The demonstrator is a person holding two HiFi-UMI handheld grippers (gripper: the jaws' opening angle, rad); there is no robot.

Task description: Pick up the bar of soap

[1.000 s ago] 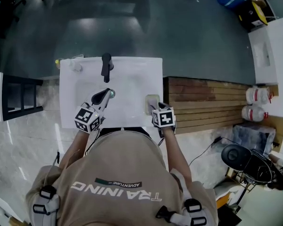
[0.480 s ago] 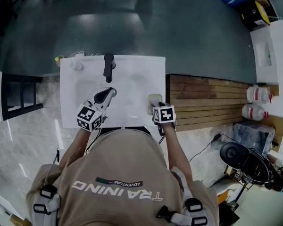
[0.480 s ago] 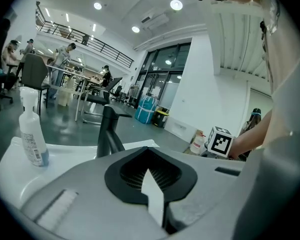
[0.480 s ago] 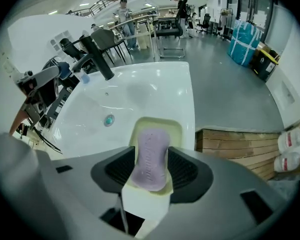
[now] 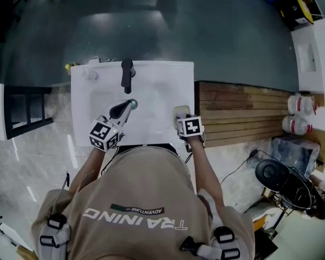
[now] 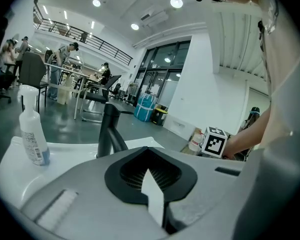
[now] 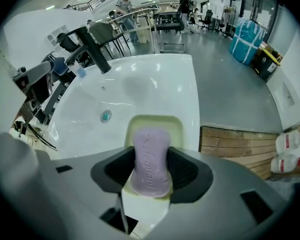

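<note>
Here, the right tongs (image 7: 151,176) clench the soap bar (image 7: 151,151) over its dish (image 7: 154,122) on the sink (image 7: 140,81); the left tongs (image 6: 152,186) are closed and empty.

Count as logged:
- 1 sink (image 5: 151,85), fitted with 1 black faucet (image 5: 127,75) and 1 drain (image 7: 106,116).
- 1 bar of soap (image 7: 151,159), 1 soap dish (image 7: 152,122).
- 2 grippers are counted: left gripper (image 5: 129,105) and right gripper (image 5: 181,116).
- 2 marker cubes (image 5: 103,135), one per gripper.
- 1 spray bottle (image 6: 32,129) is noted on the sink rim.
- 2 white jugs (image 5: 296,104) are seen by the wooden platform (image 5: 238,112), itself counted as 1.
- 1 black shelf unit (image 5: 24,112).
- Background people: count not resolved across views.
</note>
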